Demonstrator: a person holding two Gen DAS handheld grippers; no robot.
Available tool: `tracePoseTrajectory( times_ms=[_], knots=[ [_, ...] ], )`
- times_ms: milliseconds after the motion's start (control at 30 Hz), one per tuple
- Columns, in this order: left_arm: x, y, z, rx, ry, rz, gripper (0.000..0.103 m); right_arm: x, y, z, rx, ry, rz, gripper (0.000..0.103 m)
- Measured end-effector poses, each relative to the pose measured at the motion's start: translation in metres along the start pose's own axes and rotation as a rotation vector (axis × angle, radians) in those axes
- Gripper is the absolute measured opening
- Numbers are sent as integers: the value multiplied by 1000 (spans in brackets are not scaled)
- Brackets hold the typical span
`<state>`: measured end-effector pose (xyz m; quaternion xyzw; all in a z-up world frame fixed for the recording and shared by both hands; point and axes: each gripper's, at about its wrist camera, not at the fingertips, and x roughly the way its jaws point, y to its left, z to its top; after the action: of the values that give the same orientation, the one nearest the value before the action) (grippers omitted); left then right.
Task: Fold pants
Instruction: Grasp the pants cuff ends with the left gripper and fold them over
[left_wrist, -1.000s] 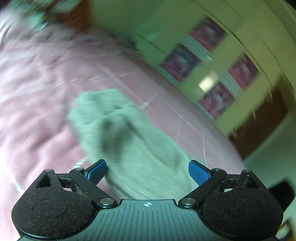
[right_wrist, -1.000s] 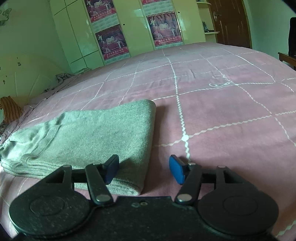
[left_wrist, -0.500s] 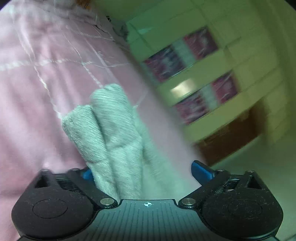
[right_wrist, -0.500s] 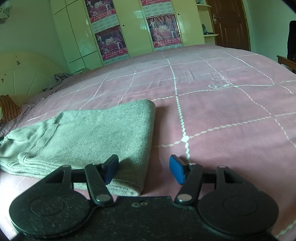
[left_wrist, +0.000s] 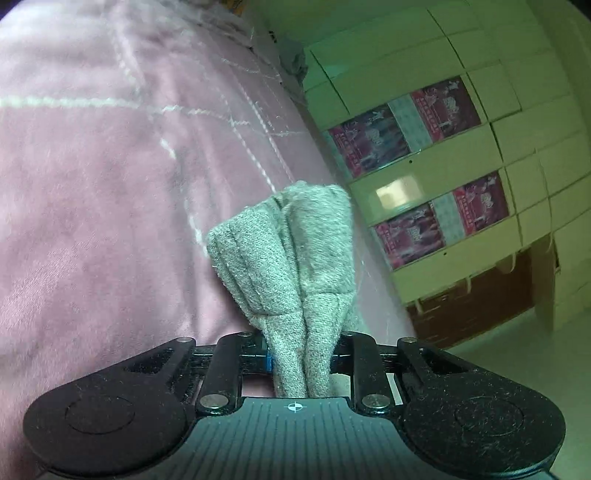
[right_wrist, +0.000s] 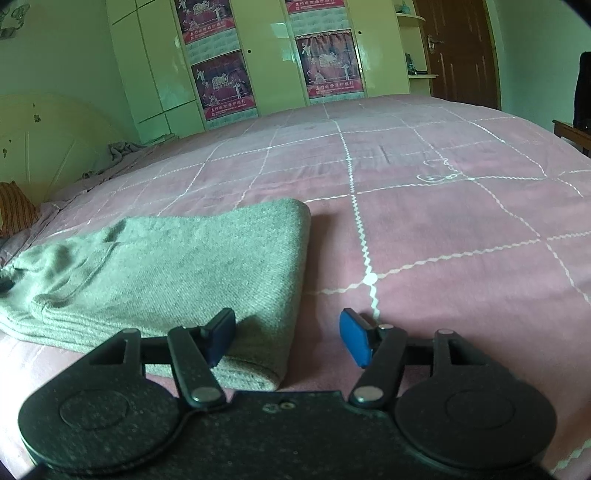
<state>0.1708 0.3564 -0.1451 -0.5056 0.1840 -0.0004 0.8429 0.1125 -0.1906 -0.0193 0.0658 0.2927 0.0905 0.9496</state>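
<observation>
In the left wrist view, the left gripper had its jaws pinched on a bunched end of the grey pants, the fabric rising in two thick folds straight ahead and hiding the middle of the view. The pink quilted bed filled the left side; past its edge stood pale wardrobe doors with posters.

In the right wrist view, the right gripper had its jaws spread with nothing pressed between them; the near folded corner of the pants lay under the left jaw. The pants lay flat, folded, toward the left part of the bed. A headboard stood at left, a brown door at the far right, and crumpled cloth lay at the far edge.
</observation>
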Motion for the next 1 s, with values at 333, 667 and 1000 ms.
tracePoseTrajectory(
  times_ms=[333,667,1000],
  knots=[
    [-43,-149,17,338,-9,-141,17,-38,-62,33,52,-145,-202,63],
    [22,-335,-93,784,257,-277,18,-39,-104,22,242,-151,-235,64],
    [40,-379,-229,1157,477,-196,18,-44,-116,22,317,-179,-202,66]
  ],
)
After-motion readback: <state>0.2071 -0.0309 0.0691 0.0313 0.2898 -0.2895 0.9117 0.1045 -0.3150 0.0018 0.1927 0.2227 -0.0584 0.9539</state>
